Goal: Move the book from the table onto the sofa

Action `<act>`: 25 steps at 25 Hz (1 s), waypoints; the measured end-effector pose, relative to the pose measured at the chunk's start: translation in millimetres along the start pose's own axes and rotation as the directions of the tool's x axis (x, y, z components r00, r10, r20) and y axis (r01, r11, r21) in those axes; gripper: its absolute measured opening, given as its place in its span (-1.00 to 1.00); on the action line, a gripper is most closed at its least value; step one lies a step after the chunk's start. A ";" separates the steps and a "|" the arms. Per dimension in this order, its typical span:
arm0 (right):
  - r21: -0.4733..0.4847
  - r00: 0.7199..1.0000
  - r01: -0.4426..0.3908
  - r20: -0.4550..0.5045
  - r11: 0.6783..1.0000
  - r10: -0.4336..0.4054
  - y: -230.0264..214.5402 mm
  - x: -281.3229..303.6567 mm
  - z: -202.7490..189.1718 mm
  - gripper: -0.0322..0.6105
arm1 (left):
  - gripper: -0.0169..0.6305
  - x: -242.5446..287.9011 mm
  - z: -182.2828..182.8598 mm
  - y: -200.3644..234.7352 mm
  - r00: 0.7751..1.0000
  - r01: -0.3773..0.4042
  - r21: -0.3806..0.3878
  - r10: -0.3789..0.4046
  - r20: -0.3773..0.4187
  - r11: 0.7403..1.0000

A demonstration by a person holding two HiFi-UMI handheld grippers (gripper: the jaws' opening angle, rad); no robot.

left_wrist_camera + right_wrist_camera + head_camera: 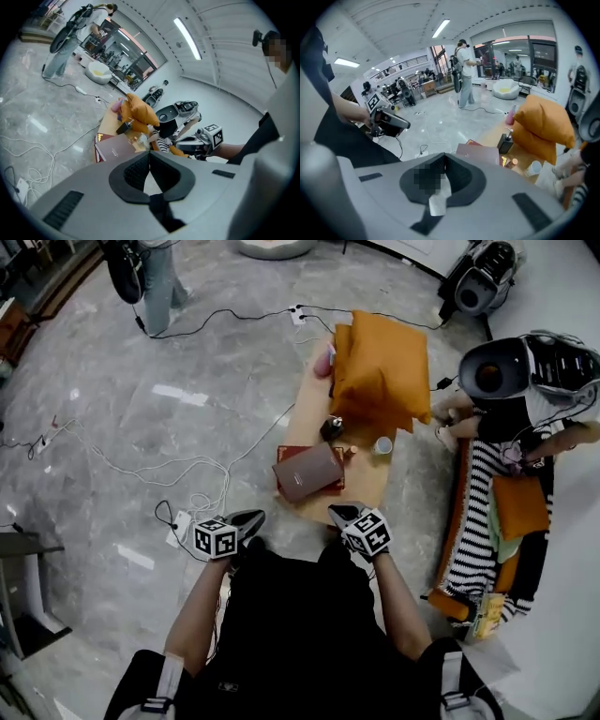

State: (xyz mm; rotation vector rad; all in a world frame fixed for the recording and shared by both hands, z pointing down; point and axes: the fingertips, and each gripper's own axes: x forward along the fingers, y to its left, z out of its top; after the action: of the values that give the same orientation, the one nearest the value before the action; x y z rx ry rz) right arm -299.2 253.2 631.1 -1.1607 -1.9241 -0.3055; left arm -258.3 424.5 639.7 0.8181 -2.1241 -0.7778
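With left gripper (251, 517) and right gripper (339, 513) both pressed together, we see a plain maroon book (307, 472), its small cover print unreadable.

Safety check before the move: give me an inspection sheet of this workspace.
Surface: low wooden table, crowded, little bare wood.
Job's things: maroon hardcover book lies flat at the table's near end; sofa with striped throw stands right, a seated person on it.
Clutter: orange cushions, black pump bottle, white cup, pink bottle.
Grippers: left claw and right claw shut, short of the table.
Cables: white and black cables across the floor, left of the table.
Surroundings: grey marble floor; a standing person far off.
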 end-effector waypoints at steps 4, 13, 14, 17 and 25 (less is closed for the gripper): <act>-0.106 0.995 -0.077 -0.067 0.991 0.071 -14.1 -3.9 0.3 -0.88 | -0.92 10.8 -6.6 2.9 0.994 -0.080 -0.073 0.085 0.066 0.994; 0.018 0.972 -0.198 -0.121 0.980 0.199 -70.0 12.9 -25.7 -0.88 | -0.92 22.7 -32.0 36.1 0.961 -0.184 -0.254 0.229 0.158 0.949; 0.048 0.971 -0.206 -0.115 0.977 0.210 -77.1 16.4 -28.2 -0.88 | -0.92 24.8 -36.5 40.8 0.959 -0.189 -0.268 0.236 0.157 0.945; 0.100 0.970 -0.208 -0.111 0.973 0.218 -98.8 31.4 -37.8 -0.87 | -0.92 33.4 -47.9 54.4 0.960 -0.188 -0.292 0.238 0.148 0.938; 0.135 0.975 -0.159 -0.135 0.978 0.177 -145.3 94.6 -66.4 -0.87 | -0.91 78.6 -70.2 86.8 0.989 -0.088 -0.312 0.121 0.087 0.946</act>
State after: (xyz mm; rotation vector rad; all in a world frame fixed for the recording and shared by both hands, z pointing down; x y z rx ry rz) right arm -402.2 193.9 773.7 -1.1777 -1.6811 -0.1724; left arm -272.1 401.1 773.5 0.5034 -2.0474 -1.0819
